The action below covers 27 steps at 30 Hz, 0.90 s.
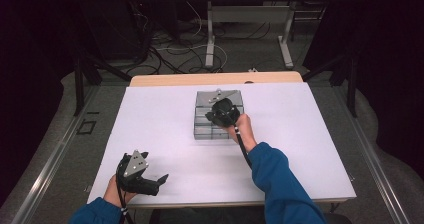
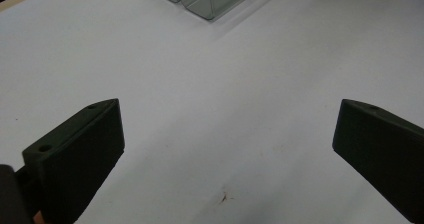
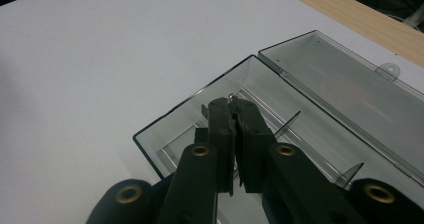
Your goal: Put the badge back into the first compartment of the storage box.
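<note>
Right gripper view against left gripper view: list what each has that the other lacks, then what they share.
Right gripper view alone: the right gripper, jaws pressed together over the clear box's compartments with a tiny metallic bit at their tips, too small to identify; the box's open lid lying flat behind it; thin dividers inside; the table's wooden edge.

Left gripper view alone: the left gripper, jaws spread wide over bare white surface; a small brown mark.

Both: the white tabletop and part of the clear box.
</note>
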Tool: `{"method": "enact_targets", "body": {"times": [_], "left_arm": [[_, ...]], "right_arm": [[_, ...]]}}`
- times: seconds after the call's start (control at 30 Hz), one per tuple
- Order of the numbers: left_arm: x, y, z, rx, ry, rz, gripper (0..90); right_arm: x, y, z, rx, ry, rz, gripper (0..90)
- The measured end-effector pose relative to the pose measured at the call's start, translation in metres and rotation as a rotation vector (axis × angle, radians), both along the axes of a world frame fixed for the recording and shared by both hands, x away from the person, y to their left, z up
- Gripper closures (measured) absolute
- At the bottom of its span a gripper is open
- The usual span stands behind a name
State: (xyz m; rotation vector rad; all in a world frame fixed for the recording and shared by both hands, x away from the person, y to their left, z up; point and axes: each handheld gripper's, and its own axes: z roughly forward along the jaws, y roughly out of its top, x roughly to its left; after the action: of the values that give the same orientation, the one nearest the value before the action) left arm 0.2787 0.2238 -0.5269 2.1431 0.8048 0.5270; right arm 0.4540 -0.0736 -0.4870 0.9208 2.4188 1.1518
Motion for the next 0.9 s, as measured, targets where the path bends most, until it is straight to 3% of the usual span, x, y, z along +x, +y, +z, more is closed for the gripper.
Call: {"method": "enact_targets", "body": {"times": [0.13,0.4,0.43,0.53,0.63,0.7,0.73,0.77,0.87,0.9], "left_arm": [[0.001,0.0,0.0,-0.006,-0.002,-0.001,0.1],[0.001,0.0,0.0,-0.001,0.001,-0.008,0.1],[0.001,0.0,0.0,0.001,-0.003,-0.006,0.1],[0.001,0.0,0.0,0.0,-0.001,-0.007,0.1],[0.001,0.0,0.0,0.0,0.0,-0.007,0.1],[0.001,0.0,0.0,0.0,-0.001,-0.007,0.1],[0.001,0.0,0.0,0.0,-0.001,-0.007,0.1],[0.001,0.0,0.0,0.0,0.0,-0.007,0.1],[0.001,0.0,0.0,0.001,-0.003,-0.007,0.1],[0.001,0.0,0.0,-0.001,-0.003,-0.008,0.0]], "right_arm": [[0.005,0.002,0.001,-0.017,0.019,-0.003,87.1],[0.012,0.007,-0.001,-0.024,0.014,-0.018,87.0],[0.013,0.006,-0.001,-0.034,0.031,-0.016,87.0],[0.015,0.006,-0.003,-0.015,0.019,-0.029,87.0],[0.018,0.004,-0.004,-0.042,0.037,-0.033,87.0],[0.02,0.003,-0.006,-0.028,0.02,-0.045,87.1],[0.02,0.003,-0.006,-0.042,0.044,-0.044,87.1],[0.022,0.003,-0.008,-0.025,0.024,-0.051,87.1],[0.025,0.004,-0.011,-0.038,0.026,-0.049,87.1],[0.025,0.004,-0.011,-0.047,0.047,-0.06,87.1]]}}
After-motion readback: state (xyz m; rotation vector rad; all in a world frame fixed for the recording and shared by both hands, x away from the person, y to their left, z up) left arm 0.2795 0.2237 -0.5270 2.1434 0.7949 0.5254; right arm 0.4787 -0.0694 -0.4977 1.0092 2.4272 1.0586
